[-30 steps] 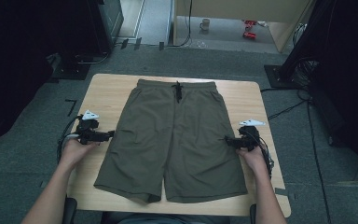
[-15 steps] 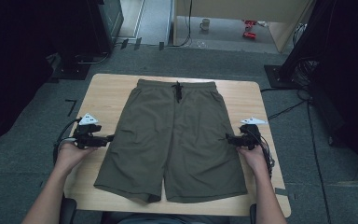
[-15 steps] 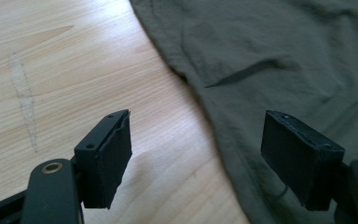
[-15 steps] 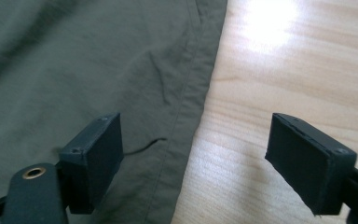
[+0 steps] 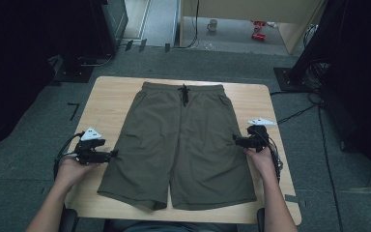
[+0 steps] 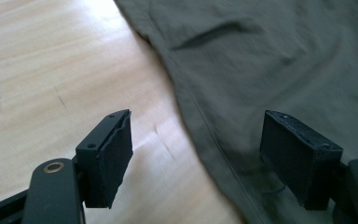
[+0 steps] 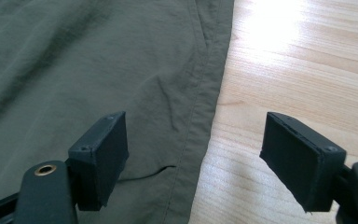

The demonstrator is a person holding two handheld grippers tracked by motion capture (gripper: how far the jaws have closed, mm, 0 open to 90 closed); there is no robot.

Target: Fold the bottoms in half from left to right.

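Lying flat, shorts (image 5: 186, 145), side seams between each gripper's spread fingers (image 6: 105, 154)

shorts (image 5: 183, 145): olive woven cloth, matt, lightly creased | worktop (image 5: 111, 104): pale wood, smooth, slight sheen | gripper pads (image 6: 114, 154): black, matt, probably rubber

Table (image 5: 116, 101), light wood, rounded corners, standing on grey floor (image 5: 38, 121); lying flat on it, olive shorts (image 5: 183, 145), waistband at the far edge, leg hems at the near edge, one side seam between each gripper's fingers, bare wood outside both seams.
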